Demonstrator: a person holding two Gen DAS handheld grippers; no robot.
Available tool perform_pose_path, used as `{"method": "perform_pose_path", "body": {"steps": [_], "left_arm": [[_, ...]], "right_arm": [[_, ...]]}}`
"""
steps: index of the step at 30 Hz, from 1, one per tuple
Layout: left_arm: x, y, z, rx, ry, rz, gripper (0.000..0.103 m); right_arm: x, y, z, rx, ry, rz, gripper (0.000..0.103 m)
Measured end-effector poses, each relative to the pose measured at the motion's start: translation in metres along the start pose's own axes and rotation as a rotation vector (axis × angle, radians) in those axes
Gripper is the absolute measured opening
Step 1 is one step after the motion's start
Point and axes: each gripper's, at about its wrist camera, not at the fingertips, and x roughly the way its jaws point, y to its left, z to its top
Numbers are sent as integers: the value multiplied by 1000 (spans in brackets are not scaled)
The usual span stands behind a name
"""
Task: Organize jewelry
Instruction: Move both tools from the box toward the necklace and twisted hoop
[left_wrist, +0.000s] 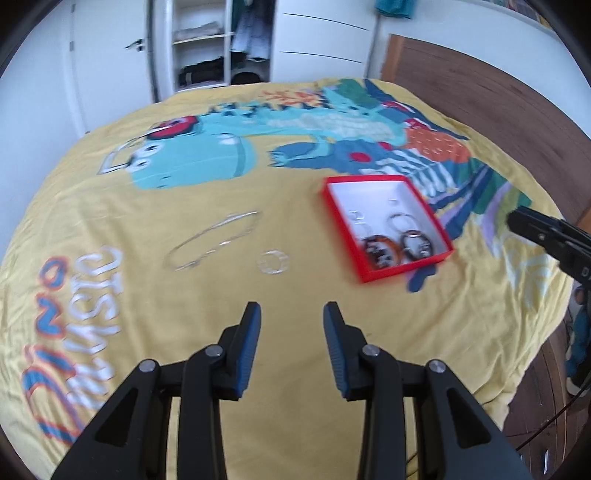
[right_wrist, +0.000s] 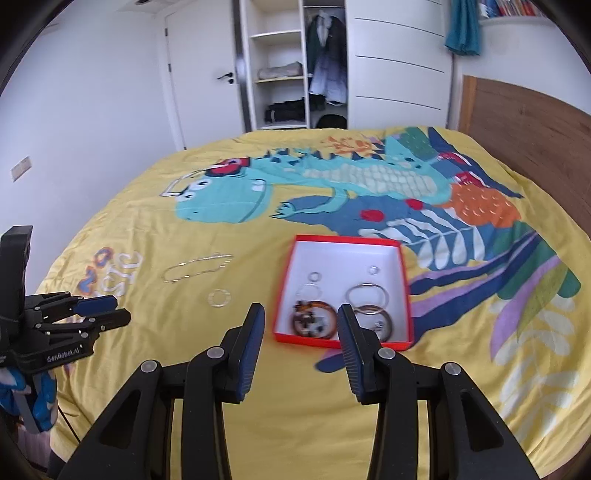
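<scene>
Your red box (right_wrist: 341, 295) sits open on the yellow dino bedspread (right_wrist: 147, 240), white inside. In it: two small silver rings at the far end, two thin silver hoops (right_wrist: 367, 295) mid-box, and a tortoiseshell bangle (right_wrist: 314, 319) plus a dark bangle (right_wrist: 380, 323) at the near end.

Outside the box, on the cover to its left: a silver chain (right_wrist: 197, 267) and a small clear ring (right_wrist: 219, 297), apart from each other and well apart from the box.

Your left gripper (left_wrist: 291, 317): fingers part-open, nothing between them. Right gripper (right_wrist: 301, 319): same, moderately spread, empty, both clear of the bedspread.

Right wrist view shows the whole left gripper side-on at its left edge, with a patterned blue sleeve (right_wrist: 40, 398) below. Left wrist view catches only the right gripper's tip and is blurrier; box contents read poorly there.
</scene>
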Motion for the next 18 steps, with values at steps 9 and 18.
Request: {"method": "perform_pose_path", "body": {"steps": [9, 18], "left_arm": [[-9, 93, -16, -94, 3, 98, 42], [58, 145, -11, -195, 70, 101, 43]], "right_arm": [[26, 49, -1, -33, 36, 50, 42], [101, 78, 1, -58, 125, 103, 42]]}}
